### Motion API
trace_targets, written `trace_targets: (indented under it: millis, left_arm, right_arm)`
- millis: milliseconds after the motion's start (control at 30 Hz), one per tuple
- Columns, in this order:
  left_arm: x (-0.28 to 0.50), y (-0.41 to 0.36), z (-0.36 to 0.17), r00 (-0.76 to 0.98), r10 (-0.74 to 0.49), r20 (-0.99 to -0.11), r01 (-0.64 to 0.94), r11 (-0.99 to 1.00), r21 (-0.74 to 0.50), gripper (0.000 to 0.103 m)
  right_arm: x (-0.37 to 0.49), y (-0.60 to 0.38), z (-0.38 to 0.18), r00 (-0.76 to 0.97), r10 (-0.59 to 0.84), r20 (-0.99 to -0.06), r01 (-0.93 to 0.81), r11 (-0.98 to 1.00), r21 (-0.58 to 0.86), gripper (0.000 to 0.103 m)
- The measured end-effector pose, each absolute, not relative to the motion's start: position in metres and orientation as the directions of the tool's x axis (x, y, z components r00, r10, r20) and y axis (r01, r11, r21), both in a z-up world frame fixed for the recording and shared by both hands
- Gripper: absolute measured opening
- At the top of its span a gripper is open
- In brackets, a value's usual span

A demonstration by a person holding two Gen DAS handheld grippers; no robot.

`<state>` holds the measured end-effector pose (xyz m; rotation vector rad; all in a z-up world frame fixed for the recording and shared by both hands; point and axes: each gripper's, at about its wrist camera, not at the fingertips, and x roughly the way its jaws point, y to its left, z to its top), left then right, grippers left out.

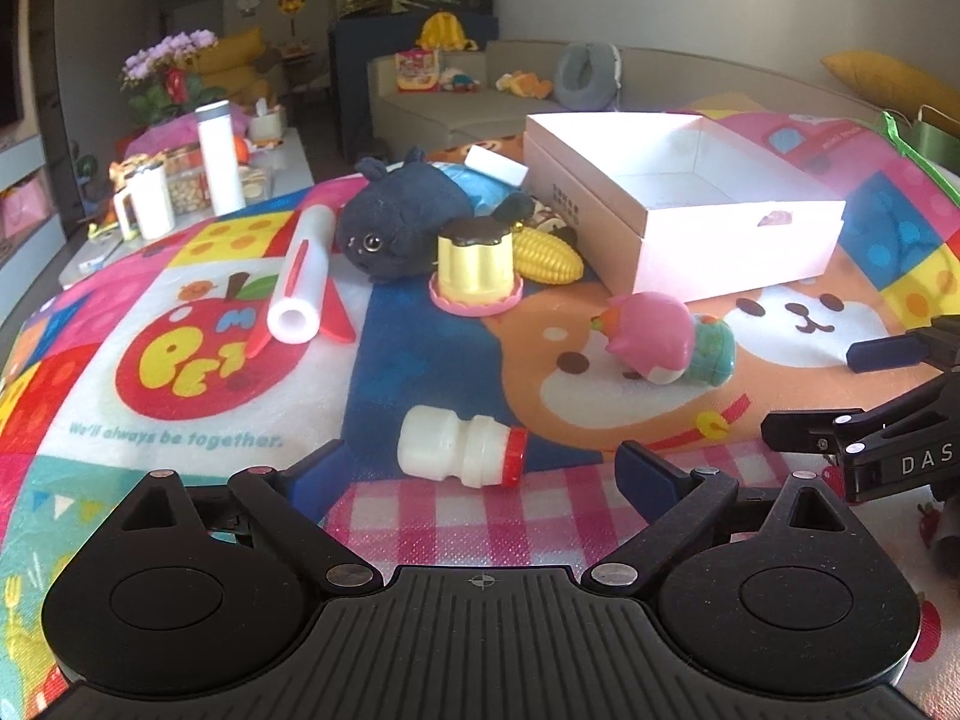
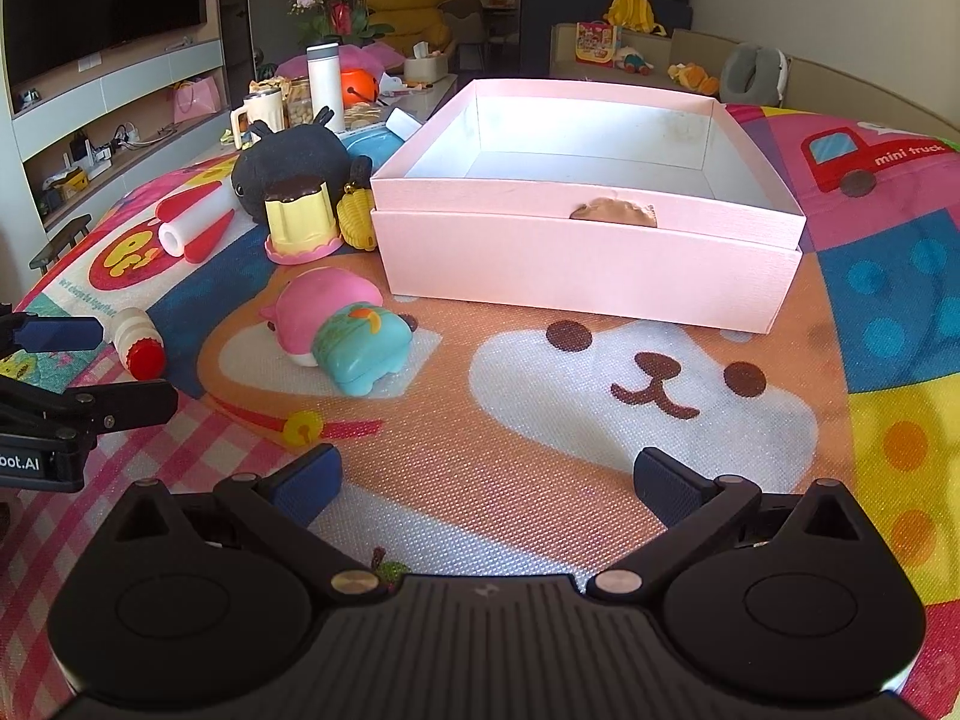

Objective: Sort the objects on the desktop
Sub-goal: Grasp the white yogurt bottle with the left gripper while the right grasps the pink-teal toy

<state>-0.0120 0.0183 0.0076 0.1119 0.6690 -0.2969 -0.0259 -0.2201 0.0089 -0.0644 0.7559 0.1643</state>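
A pink open box (image 2: 588, 258) stands empty on the colourful mat, also in the left wrist view (image 1: 738, 246). My left gripper (image 1: 486, 468) is open, its jaws either side of a lying white bottle with a red cap (image 1: 462, 447). My right gripper (image 2: 486, 480) is open and empty over the bear print. A pink squishy toy (image 2: 324, 312) and a teal toy (image 2: 363, 348) lie together left of the box. A yellow pudding toy (image 2: 300, 219), toy corn (image 2: 357, 219), dark plush (image 2: 288, 162) and white roll (image 2: 192, 225) lie behind.
The mat (image 2: 600, 420) covers the table. A side table with a white flask (image 2: 324, 84), mug (image 2: 264, 114) and jars stands beyond the far left edge. A sofa (image 1: 480, 102) is behind. Each gripper shows at the edge of the other's view.
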Motion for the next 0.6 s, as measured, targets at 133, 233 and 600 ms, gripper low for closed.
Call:
trace_targets:
  millis: [133, 233, 600]
  left_arm:
    - [-0.004, 0.020, 0.010, 0.750, -0.254, -0.610, 0.335, 0.942, 0.019, 0.089]
    - [0.005, 0.022, 0.009, 0.724, -0.265, -0.637, 0.341, 0.940, -0.003, 0.061]
    - [-0.026, 0.030, 0.015, 0.732, -0.266, -0.628, 0.309, 0.950, -0.044, 0.049]
  right_arm:
    - [-0.026, -0.220, 0.009, 0.715, 0.128, -0.687, -0.175, 0.985, 0.002, 0.103]
    - [-0.026, -0.220, 0.009, 0.716, 0.131, -0.686, -0.176, 0.984, 0.005, 0.103]
    - [-0.021, -0.176, 0.031, 0.762, 0.297, -0.575, -0.472, 0.863, -0.179, 0.101]
